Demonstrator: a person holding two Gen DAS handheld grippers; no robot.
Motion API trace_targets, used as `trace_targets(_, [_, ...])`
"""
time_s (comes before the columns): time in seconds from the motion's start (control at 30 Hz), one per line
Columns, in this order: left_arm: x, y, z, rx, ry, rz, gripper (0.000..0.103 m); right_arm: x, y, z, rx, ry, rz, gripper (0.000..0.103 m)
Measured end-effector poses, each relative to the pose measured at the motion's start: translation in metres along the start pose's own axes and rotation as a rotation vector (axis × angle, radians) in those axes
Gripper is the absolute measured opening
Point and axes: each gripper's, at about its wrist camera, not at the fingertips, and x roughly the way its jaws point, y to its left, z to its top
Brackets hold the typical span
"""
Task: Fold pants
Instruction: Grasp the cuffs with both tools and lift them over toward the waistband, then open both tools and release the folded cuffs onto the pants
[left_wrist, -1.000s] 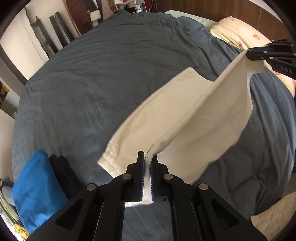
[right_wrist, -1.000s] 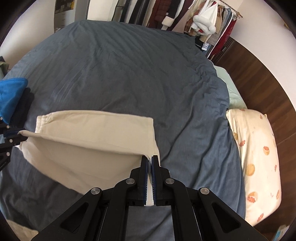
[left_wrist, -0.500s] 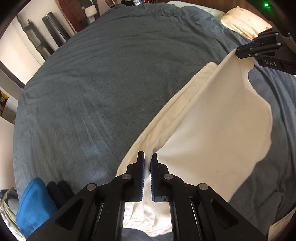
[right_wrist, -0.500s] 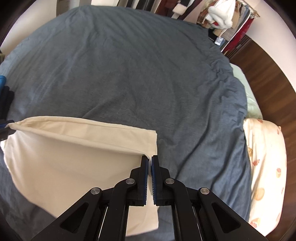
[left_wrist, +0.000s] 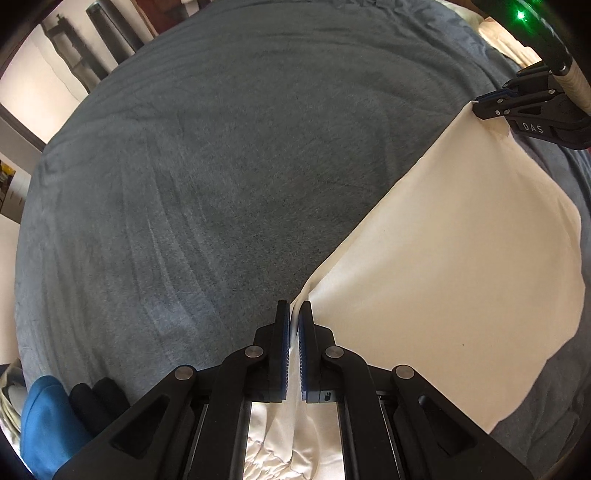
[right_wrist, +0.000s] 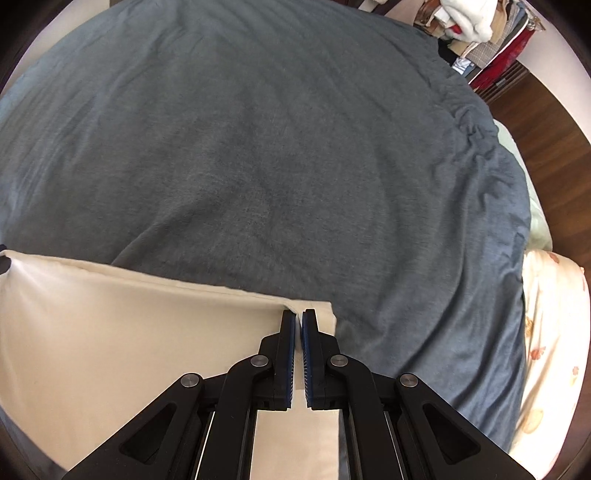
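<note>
We're holding the cream pants (left_wrist: 443, 266) stretched between both tools above the near edge of the blue-grey bed (left_wrist: 221, 166): left tool (left_wrist: 294, 314) clamped on one end, right tool (right_wrist: 298, 321) clamped on the other. The long axis is running left-right between the tools, fabric hanging below. Next move is probably laying it flat toward the far side, both ends level.
</note>
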Motion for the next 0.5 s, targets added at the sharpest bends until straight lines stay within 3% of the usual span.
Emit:
trace_targets(0.23, [0.020, -0.002, 0.000, 0.014, 0.041, 0.013, 0.012, 0.024, 0.007, 0.005, -0.016, 0.042, -0.010, 0.004])
trace_targets(0.3, [0.022, 0.000, 0.002, 0.012, 0.044, 0.039, 0.031, 0.027, 0.007, 0.006, -0.012, 0.050, -0.015, 0.005])
trace_targets(0.33, [0.020, 0.002, 0.002, 0.006, 0.033, 0.041, 0.036, 0.028, 0.006, 0.006, -0.004, 0.054, -0.019, 0.007])
trace_targets(0.4, [0.015, 0.008, 0.001, -0.021, 0.021, 0.033, 0.044, 0.028, 0.004, 0.004, 0.015, 0.069, -0.043, 0.024])
trace_targets(0.43, [0.012, 0.011, 0.000, -0.040, 0.016, 0.024, 0.044, 0.027, 0.002, 0.003, 0.025, 0.076, -0.069, 0.040])
trace_targets(0.47, [0.006, 0.016, -0.001, -0.068, 0.007, 0.013, 0.047, 0.026, 0.000, 0.000, 0.037, 0.084, -0.092, 0.048])
trace_targets(0.5, [0.002, 0.020, -0.002, -0.094, -0.003, 0.008, 0.051, 0.023, -0.004, -0.003, 0.058, 0.078, -0.100, 0.048])
